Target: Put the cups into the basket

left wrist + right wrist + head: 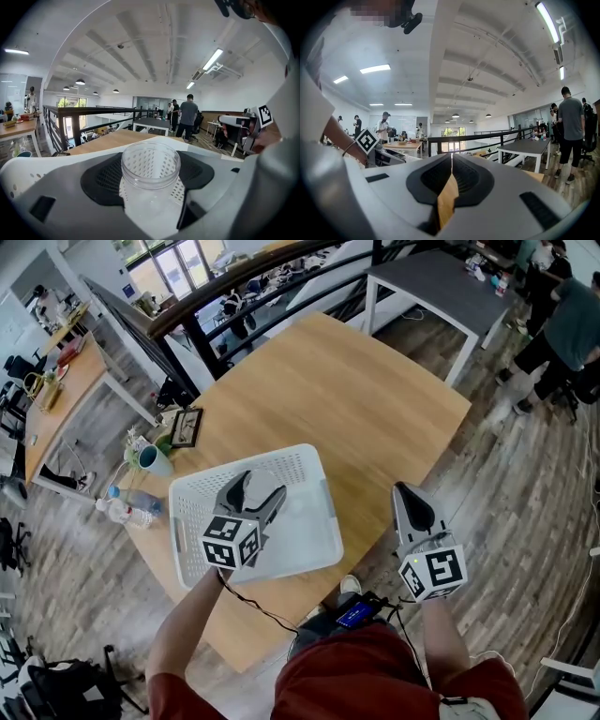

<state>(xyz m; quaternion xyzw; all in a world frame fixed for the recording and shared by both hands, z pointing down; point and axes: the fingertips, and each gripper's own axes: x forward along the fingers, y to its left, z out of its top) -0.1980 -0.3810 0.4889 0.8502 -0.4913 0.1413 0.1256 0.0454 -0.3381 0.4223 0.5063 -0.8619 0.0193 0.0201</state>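
A clear plastic cup sits between the jaws of my left gripper, held just over the inside of the white perforated basket. In the left gripper view the cup stands upright with its open mouth up. The black pads press against both its sides, so the left gripper is shut on it. My right gripper hangs at the table's front right edge, away from the basket. Its jaws are shut with nothing between them in the right gripper view.
The basket rests near the front left of a round wooden table. A teal mug, plastic bottles and a small picture frame sit at the table's left edge. A grey table and people are beyond.
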